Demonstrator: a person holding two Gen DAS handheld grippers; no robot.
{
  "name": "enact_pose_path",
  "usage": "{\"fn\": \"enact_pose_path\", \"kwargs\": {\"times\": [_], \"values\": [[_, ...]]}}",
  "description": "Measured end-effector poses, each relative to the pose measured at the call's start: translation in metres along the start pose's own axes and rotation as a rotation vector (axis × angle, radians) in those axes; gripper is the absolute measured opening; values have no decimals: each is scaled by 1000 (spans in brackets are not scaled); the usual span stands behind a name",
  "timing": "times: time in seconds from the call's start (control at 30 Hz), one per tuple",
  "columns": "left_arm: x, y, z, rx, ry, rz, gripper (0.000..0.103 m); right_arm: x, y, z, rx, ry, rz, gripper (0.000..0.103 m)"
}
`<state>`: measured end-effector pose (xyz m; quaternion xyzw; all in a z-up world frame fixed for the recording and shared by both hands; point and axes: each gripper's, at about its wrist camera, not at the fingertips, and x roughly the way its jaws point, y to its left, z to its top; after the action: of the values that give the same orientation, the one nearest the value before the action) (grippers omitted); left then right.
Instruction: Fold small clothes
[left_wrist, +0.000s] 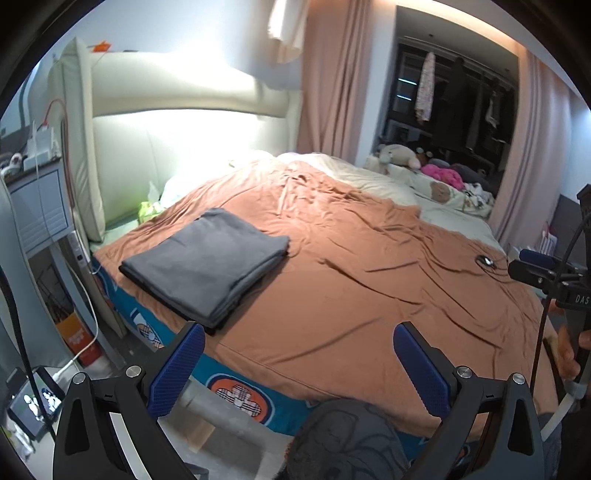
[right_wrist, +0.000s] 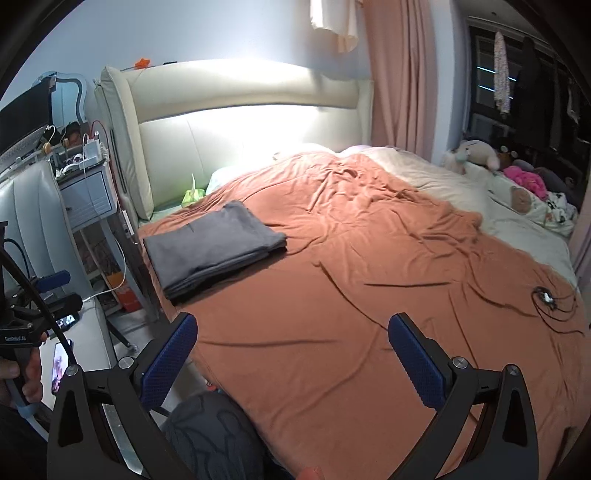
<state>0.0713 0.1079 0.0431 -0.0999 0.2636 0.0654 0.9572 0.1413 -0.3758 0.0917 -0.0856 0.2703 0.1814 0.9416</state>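
Hovering above the near edge of the bed (left_wrist: 369, 302), the left gripper (left_wrist: 299, 354) has its blue-padded fingers (left_wrist: 177, 369) spread wide with nothing between them, and the right gripper (right_wrist: 291, 347) is in the same state — jaws parted, empty, held over the rust-orange sheet (right_wrist: 351, 314). A grey garment (left_wrist: 207, 262), already folded into a neat flat rectangle of several layers, lies on the sheet near the bed's left side, well clear of both grippers and close to the mattress edge; in the right wrist view the same folded piece (right_wrist: 214, 247) sits ahead and left of the fingers. Beyond it a cream padded headboard (right_wrist: 240, 122) rises under a bright glare, with a green tissue pack (right_wrist: 192, 195) tucked at its foot. A small dark object with thin black cords (right_wrist: 546, 297) rests on the sheet toward the right; what it is cannot be made out. Farther back, a pale blanket (left_wrist: 373, 177) covers the far part of the bed, and soft toys and a bright pink bundle (left_wrist: 441, 173) lie along the far edge by the pink curtain (left_wrist: 332, 81). At the bottom of both views a dark patterned cloth (left_wrist: 347, 439) shows below the mattress — possibly the person's clothing. A hand (right_wrist: 22, 373) grips the other handle at the left edge of the right wrist view.
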Motion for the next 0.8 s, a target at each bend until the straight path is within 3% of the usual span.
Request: {"fn": "enact_pose_path", "kwargs": {"times": [0.8], "values": [[-84, -94, -57, 134, -121, -84, 102, -152, -4, -111, 157, -143, -152, 103]]}}
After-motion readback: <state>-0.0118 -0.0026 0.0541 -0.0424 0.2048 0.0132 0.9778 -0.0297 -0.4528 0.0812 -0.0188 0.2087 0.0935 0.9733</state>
